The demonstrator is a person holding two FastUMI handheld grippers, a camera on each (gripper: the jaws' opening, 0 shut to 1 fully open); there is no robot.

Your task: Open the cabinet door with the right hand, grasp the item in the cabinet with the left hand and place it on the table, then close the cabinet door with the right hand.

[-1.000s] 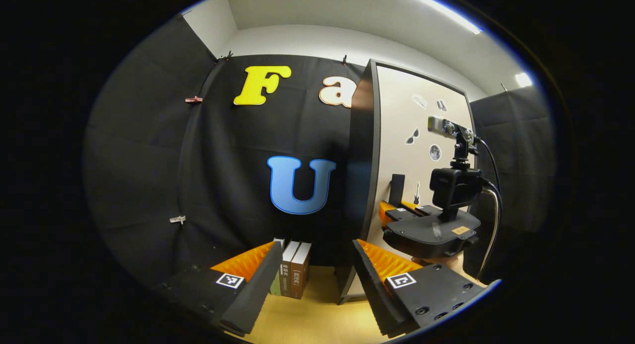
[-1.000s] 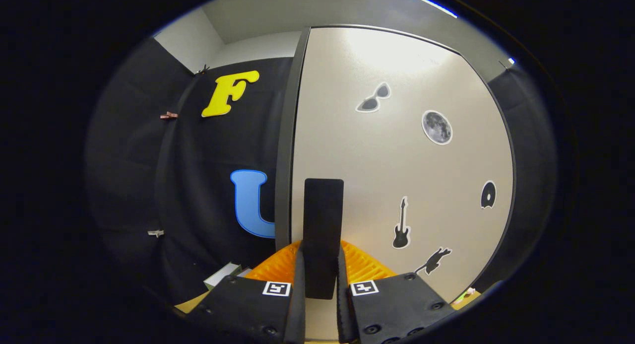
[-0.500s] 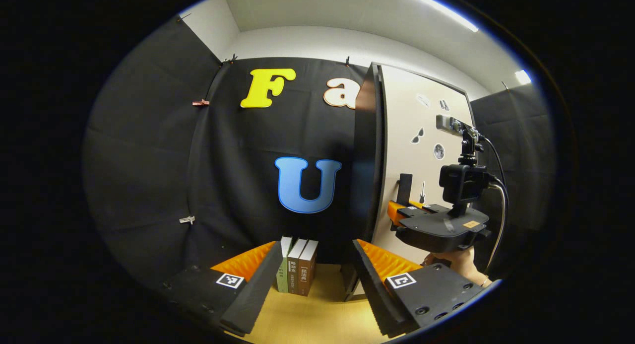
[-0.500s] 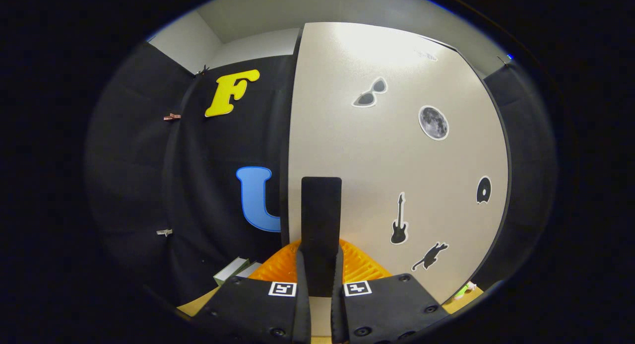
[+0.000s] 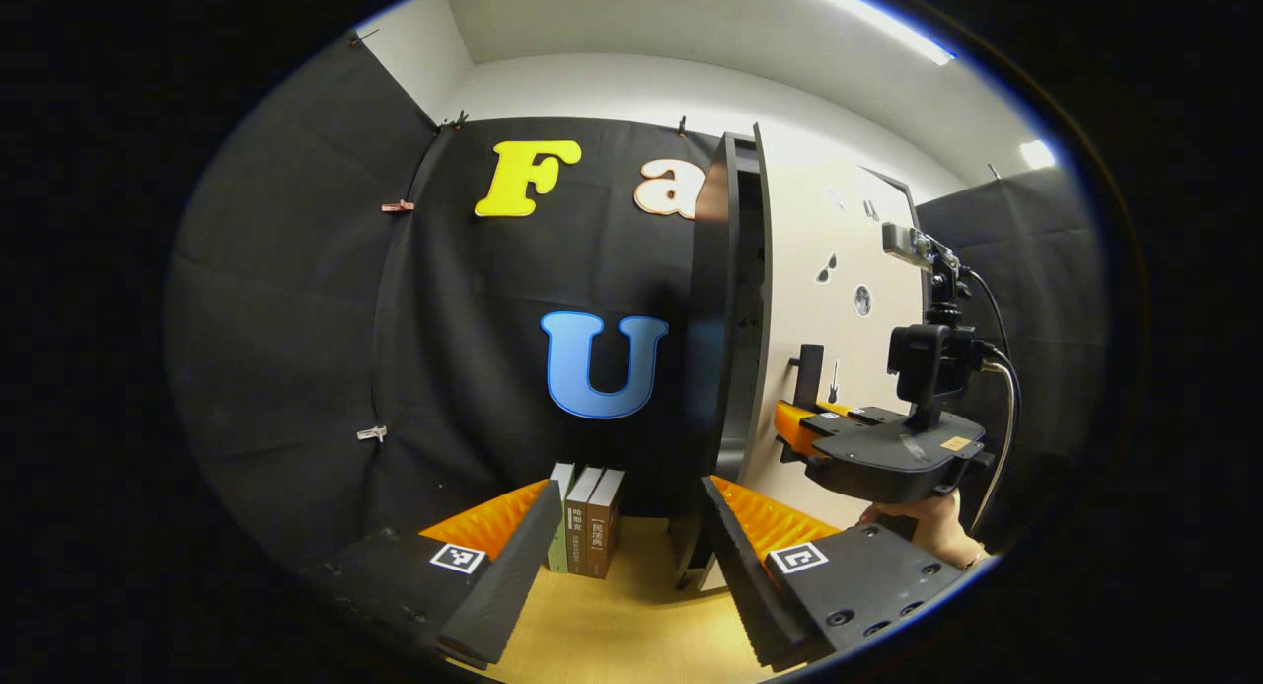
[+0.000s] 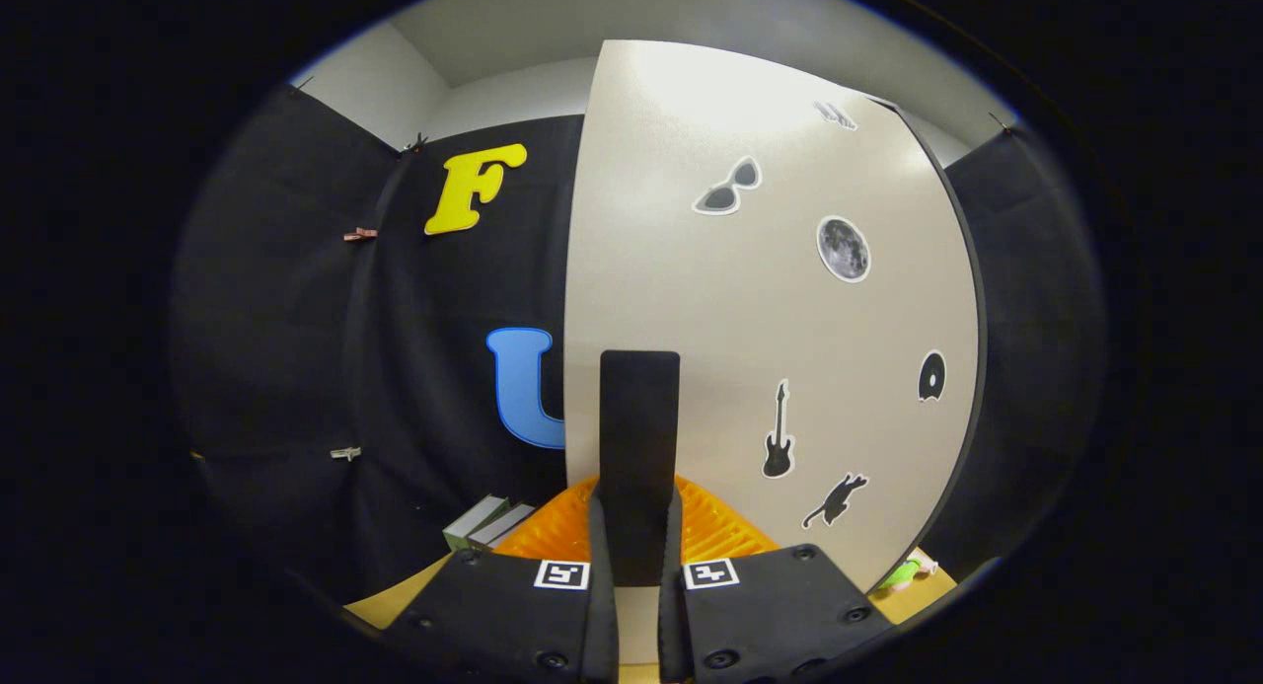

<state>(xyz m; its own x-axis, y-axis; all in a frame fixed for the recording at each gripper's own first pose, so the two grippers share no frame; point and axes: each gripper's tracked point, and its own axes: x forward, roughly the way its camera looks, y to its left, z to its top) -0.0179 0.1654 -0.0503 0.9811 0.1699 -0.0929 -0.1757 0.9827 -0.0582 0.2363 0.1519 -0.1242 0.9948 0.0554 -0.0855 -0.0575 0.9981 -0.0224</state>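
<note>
Right gripper point(image 6: 636, 566): its fingers are closed on the black door handle point(image 6: 638, 437), one on each side, with the handle rising straight up between them. In the left gripper view the same gripper point(image 5: 801, 419) shows off to the right at the handle point(image 5: 810, 368), with a hand point(image 5: 923, 526) under its body.
Left gripper point(image 5: 631, 556): its fingers are spread wide apart with nothing between them, hovering above the counter point(image 5: 631, 635).
Cabinet door point(image 6: 770, 319): a pale panel with a dark edge, directly ahead of the right fingers. In the left gripper view the door point(image 5: 839, 319) stands a little ajar from the dark cabinet point(image 5: 715, 348), with a narrow dark gap along the opening edge, ahead and to the right of the left fingers.
Stickers point(image 6: 844, 250): sunglasses, a moon, a guitar, a cat and a disc sit on the door face, to the right of the handle.
Item in the cabinet: hidden behind the door; what it is cannot be told.
Books point(image 5: 584, 521): three stand upright side by side on the counter by the black cloth wall, just beyond the left gripper's left finger; in the right gripper view they point(image 6: 488, 524) lie low to the left of the fingers.
Green object point(image 6: 903, 571): small and low on the counter beyond the door's right edge; too small to identify.
</note>
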